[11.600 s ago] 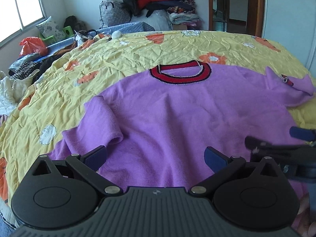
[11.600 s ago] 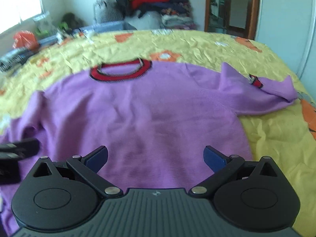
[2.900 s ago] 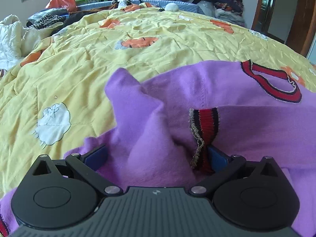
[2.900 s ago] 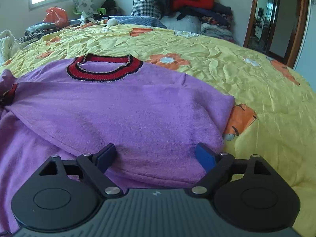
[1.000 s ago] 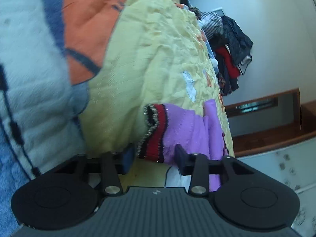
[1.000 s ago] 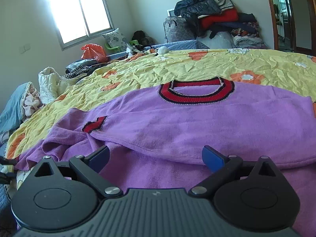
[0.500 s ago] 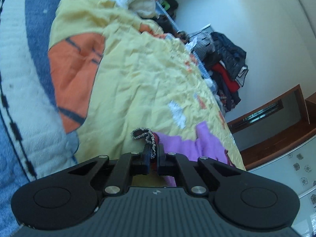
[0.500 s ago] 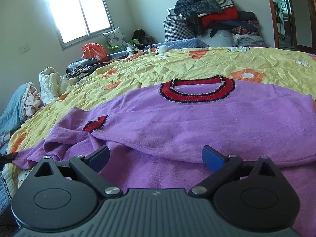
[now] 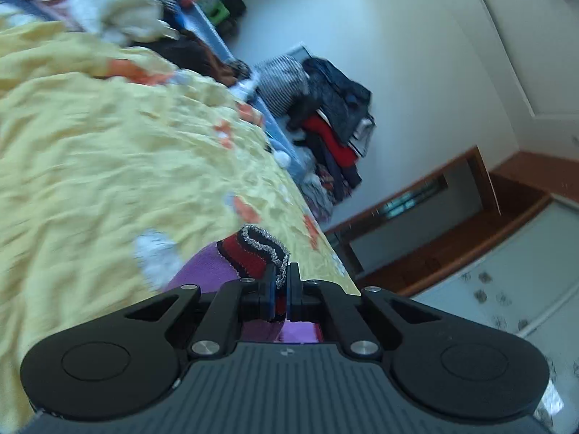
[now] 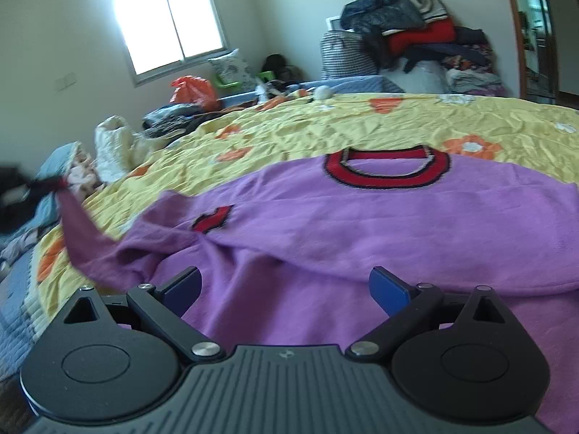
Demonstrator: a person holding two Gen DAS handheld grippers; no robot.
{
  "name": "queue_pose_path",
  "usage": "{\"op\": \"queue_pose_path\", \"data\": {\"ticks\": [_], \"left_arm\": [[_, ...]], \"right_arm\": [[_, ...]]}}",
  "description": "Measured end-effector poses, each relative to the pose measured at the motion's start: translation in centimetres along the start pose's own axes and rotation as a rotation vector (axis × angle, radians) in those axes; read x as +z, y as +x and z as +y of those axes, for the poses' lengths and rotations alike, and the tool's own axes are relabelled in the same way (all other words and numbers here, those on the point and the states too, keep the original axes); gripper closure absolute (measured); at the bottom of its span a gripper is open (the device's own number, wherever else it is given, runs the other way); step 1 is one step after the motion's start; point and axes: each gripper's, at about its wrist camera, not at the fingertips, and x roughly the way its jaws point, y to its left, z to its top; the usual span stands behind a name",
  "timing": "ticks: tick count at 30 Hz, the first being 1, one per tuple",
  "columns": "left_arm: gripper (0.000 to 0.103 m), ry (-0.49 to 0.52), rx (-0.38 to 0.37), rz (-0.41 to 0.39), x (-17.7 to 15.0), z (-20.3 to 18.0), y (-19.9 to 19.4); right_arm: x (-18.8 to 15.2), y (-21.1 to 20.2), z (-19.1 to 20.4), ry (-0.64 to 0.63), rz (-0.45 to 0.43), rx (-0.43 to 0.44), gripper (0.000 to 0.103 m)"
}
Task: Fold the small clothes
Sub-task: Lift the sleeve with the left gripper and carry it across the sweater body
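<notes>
A: Noting the purple sweater (image 10: 362, 224): it is spread front-up on the yellow bedspread (image 10: 325, 123), with the red collar (image 10: 387, 166) toward the far side. One sleeve is laid across the chest, its red cuff (image 10: 211, 218) resting on the body. The other sleeve (image 10: 83, 231) is drawn up off the bed toward the left edge of the right wrist view.

B: Handling judged how?

A: A soft, limp, light knit is presumed. No shape is held by it; sag is seen along the lifted sleeve. The fuzzy surface is not expected to slip between pads, but stretch under pull is likely.

B: Best hold?

A: The ribbed cuff or the hem edge is favoured, since the trim is thicker and firmer than the body fabric. That choice is already made: in the left wrist view the striped sleeve cuff (image 9: 260, 253) is pinched between the pads of the left gripper (image 9: 279, 289), jaws closed tight on it.

B: And the other tool?

A: The right gripper (image 10: 286, 289) is held low over the lower body of the sweater, jaws spread wide, nothing between them. Contact with the fabric cannot be confirmed.

B: Surroundings?

A: A clothes pile (image 10: 416, 25) is stacked against the far wall, with a window (image 10: 173, 21) at the left. Both are well apart from the sweater.
</notes>
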Motion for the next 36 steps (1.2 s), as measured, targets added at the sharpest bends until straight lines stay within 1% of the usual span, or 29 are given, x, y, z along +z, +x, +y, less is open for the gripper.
{"op": "queue_pose_path", "data": {"ticks": [1,3,5,7,8,11,12,14,15,16,18,20,22,24,28,29,30,33,34,36], "left_arm": [[0.099,0.021,-0.01,0.02,0.4,-1.1,1.3],[0.1,0.079,0.032,0.071,0.6,-3.5,3.9],[0.1,0.101,0.019,0.123,0.3,-4.8,6.2],[0.1,0.121,0.056,0.177,-0.5,-5.6,8.2],[0.1,0.113,0.062,0.206,-0.8,-5.5,9.1],[0.1,0.127,0.144,0.256,-1.7,-4.8,10.8],[0.1,0.149,0.17,0.264,-1.9,-4.4,11.0],[0.1,0.229,0.229,0.265,-2.4,-4.0,10.7],[0.1,0.243,0.248,0.277,-2.7,-3.3,10.5],[0.1,0.285,0.279,0.278,-3.1,-2.9,10.0],[0.1,0.453,0.356,0.248,-4.5,-2.4,8.8],[0.1,0.553,0.424,0.237,-5.8,-1.4,8.3],[0.1,0.635,0.439,0.203,-7.1,-0.6,7.7],[0.1,0.699,0.422,0.169,-8.4,-0.2,7.1],[0.098,0.774,0.403,0.117,-10.3,-0.4,7.2],[0.093,0.782,0.4,0.116,-10.6,-0.5,7.4],[0.08,0.783,0.398,0.124,-10.7,-0.3,7.8],[0.072,0.791,0.396,0.104,-11.3,0.2,8.2],[0.072,0.781,0.395,0.101,-11.3,0.4,8.3],[0.075,0.737,0.376,0.086,-11.1,0.9,8.2]], "right_arm": [[-0.2,-0.1,0.5,-0.01,0.004,0.005,0.003],[-0.7,-0.1,1.2,-0.035,0.007,0.003,0.003],[-1.0,0.1,1.5,-0.046,0.009,-0.008,0.003],[-1.0,0.1,1.3,-0.033,0.005,-0.002,0.003],[-1.1,0.0,1.2,-0.025,0.001,0.001,0.003],[-1.1,-0.3,0.5,-0.001,-0.009,-0.004,0.003],[-1.2,-0.4,0.2,0.009,-0.013,-0.003,0.003],[-1.3,-0.6,0.0,0.015,-0.017,-0.003,0.003],[-1.4,-0.5,0.0,0.016,-0.016,-0.002,0.003],[-1.4,-0.5,-0.1,0.019,-0.014,0.0,0.003],[-1.6,-0.4,-0.2,0.025,-0.013,0.004,0.003],[-1.7,-0.1,-0.2,0.027,-0.007,0.009,0.003],[-1.8,0.3,-0.1,0.024,0.002,0.01,0.003],[-2.0,0.6,-0.1,0.028,0.01,0.005,0.003],[-2.2,0.9,-0.4,0.043,0.027,0.001,0.003],[-2.2,0.9,-0.5,0.046,0.03,0.002,0.003],[-2.2,0.9,-0.5,0.048,0.031,0.001,0.003],[-2.3,1.1,-0.5,0.049,0.041,-0.001,0.003],[-2.3,1.2,-0.5,0.05,0.044,-0.003,0.003],[-2.3,1.3,-0.4,0.046,0.052,-0.004,0.003]]}}
